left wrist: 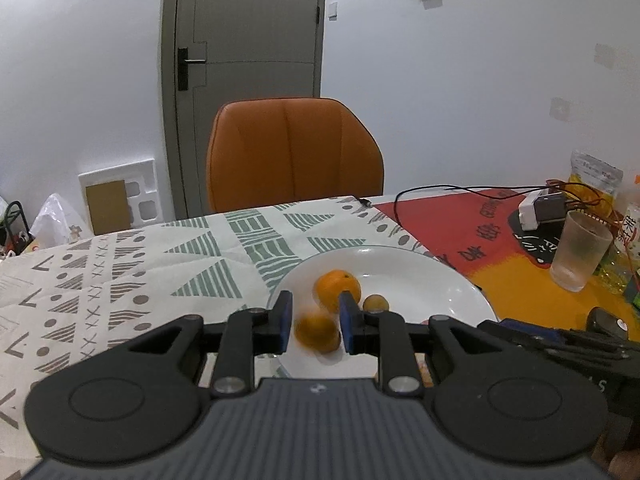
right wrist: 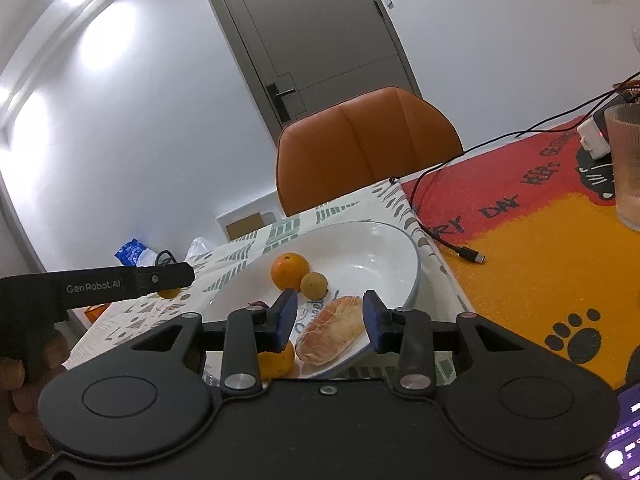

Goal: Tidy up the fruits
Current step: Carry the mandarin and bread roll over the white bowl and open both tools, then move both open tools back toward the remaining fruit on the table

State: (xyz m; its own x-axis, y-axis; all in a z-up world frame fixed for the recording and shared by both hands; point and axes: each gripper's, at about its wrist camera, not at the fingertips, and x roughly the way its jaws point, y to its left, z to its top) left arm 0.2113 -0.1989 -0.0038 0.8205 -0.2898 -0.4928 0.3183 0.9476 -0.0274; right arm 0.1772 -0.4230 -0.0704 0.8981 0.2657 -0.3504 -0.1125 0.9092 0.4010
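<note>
Crosswise, peeled segment lies on plate — between right gripper jaws.

A shallow white ceramic plate is seen on the table's patterned white-and-green cloth. On it lie a round orange, touched by a smaller yellowish round fruit, and a peeled pale segment of citrus. The right black gripper is held over that segment, jaws spread apart. Another orange fruit is partly hidden beneath the left jaw.
</note>
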